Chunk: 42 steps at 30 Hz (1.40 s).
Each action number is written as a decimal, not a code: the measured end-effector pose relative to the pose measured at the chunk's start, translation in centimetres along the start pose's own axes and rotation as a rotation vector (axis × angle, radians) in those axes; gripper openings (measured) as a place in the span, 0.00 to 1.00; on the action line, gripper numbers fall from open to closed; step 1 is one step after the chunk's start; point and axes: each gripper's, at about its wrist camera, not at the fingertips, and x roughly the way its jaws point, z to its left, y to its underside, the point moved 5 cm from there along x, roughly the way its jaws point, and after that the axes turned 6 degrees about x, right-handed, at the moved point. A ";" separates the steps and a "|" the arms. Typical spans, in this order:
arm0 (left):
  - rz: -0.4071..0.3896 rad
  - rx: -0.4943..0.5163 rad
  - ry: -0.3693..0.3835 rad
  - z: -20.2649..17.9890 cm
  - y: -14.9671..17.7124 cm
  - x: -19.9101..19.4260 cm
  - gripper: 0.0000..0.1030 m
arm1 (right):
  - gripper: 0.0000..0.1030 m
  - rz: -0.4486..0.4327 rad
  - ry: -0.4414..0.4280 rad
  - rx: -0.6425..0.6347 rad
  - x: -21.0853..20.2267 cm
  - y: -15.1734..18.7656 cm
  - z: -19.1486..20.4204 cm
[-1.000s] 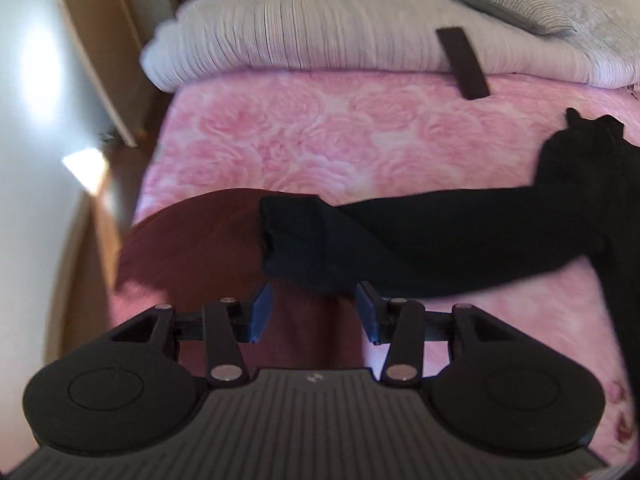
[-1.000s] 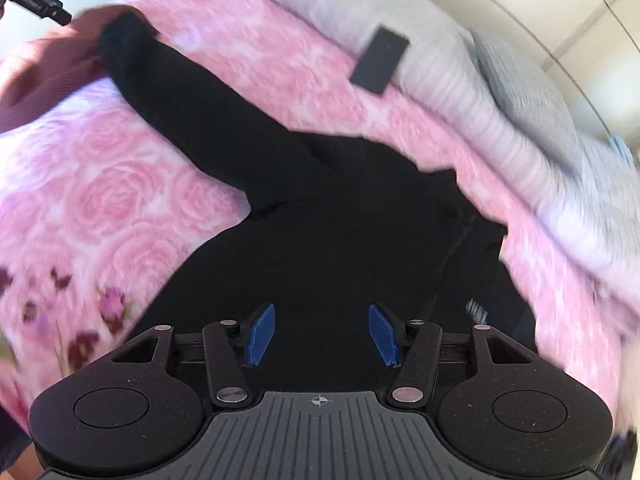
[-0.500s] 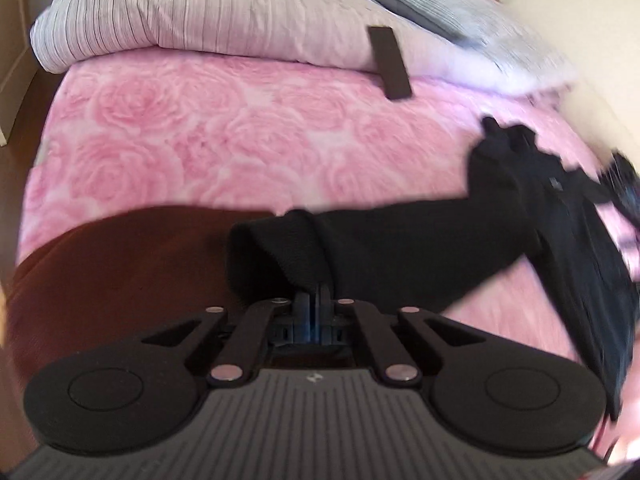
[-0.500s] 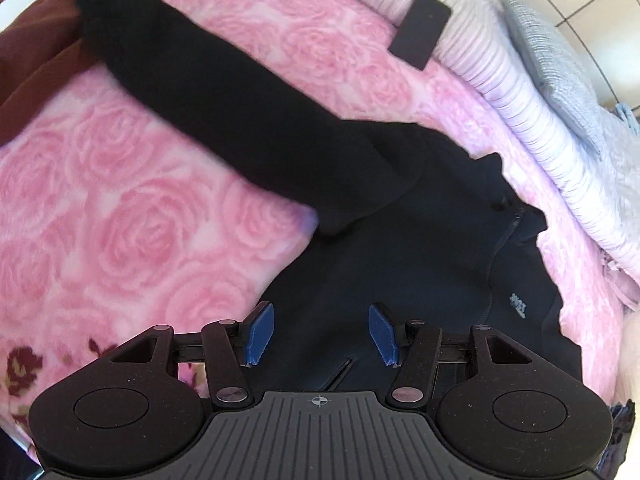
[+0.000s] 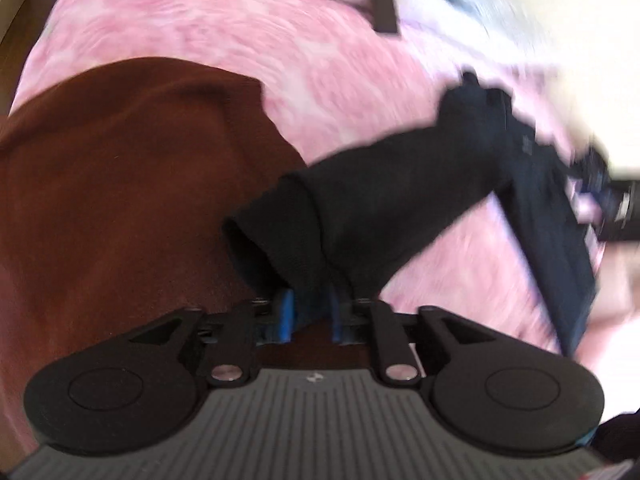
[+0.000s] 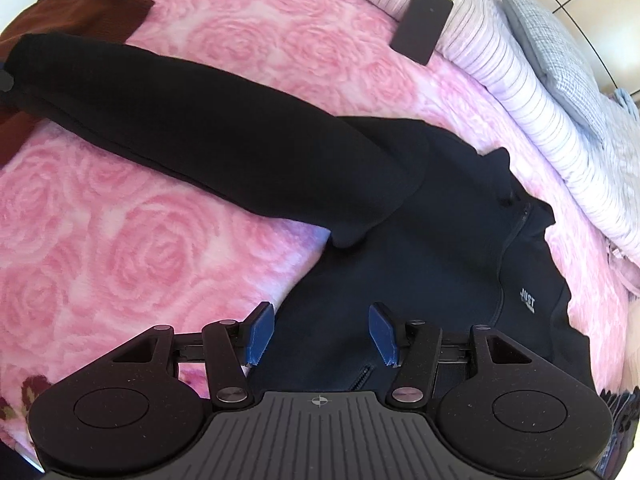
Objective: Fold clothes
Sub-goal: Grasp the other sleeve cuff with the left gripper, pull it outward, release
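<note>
A black zip fleece jacket (image 6: 420, 240) lies on the pink rose blanket (image 6: 120, 240), its long sleeve (image 6: 200, 120) stretched out to the left. In the blurred left wrist view the sleeve's cuff (image 5: 280, 232) sits between the blue pads of my left gripper (image 5: 310, 316). The jaws are opening and stand a little apart, with the fabric still in the gap. My right gripper (image 6: 322, 332) hovers open just above the jacket's body near the zip, with nothing between its fingers.
A maroon garment (image 5: 120, 180) lies under and left of the cuff, also at the far left corner (image 6: 80, 0). A dark flat rectangle (image 6: 422, 24) leans on the striped duvet (image 6: 520, 80) at the bed's head, beside a checked pillow (image 6: 552, 40).
My left gripper closed on the cuff, then parted its jaws again, dropping lower and tilting down over the maroon garment. The right gripper moved in over the jacket's body and stayed open.
</note>
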 end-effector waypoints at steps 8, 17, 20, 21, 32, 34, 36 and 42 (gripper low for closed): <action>-0.041 -0.431 0.105 5.0 -3.2 1.2 0.27 | 0.54 -0.021 0.023 -0.036 -0.2 -0.4 0.3; -0.386 -0.108 -0.119 0.7 -3.0 -5.4 0.00 | 0.54 -0.021 0.048 -0.047 0.1 -0.2 0.2; -0.261 -0.101 -0.153 0.8 -0.4 -4.3 0.00 | 0.54 -0.035 0.042 -0.042 -0.1 -0.5 0.2; -0.238 -0.084 -0.164 0.6 0.0 -3.8 0.00 | 0.54 -0.036 0.039 -0.044 -0.1 -0.6 0.3; -0.166 -0.206 -0.368 2.9 0.2 -3.7 0.11 | 0.54 -0.043 0.022 -0.045 -1.2 0.1 1.0; -0.173 -0.166 -0.370 1.8 0.0 -4.6 0.11 | 0.54 -0.037 0.020 0.002 -1.8 0.9 0.3; -0.175 -0.120 -0.370 0.4 -0.1 -5.3 0.13 | 0.54 -0.031 0.017 0.055 -2.4 1.7 -0.4; -0.164 0.031 -0.342 -6.8 -0.9 -5.5 0.20 | 0.54 -0.038 0.044 0.272 -5.8 5.7 -4.7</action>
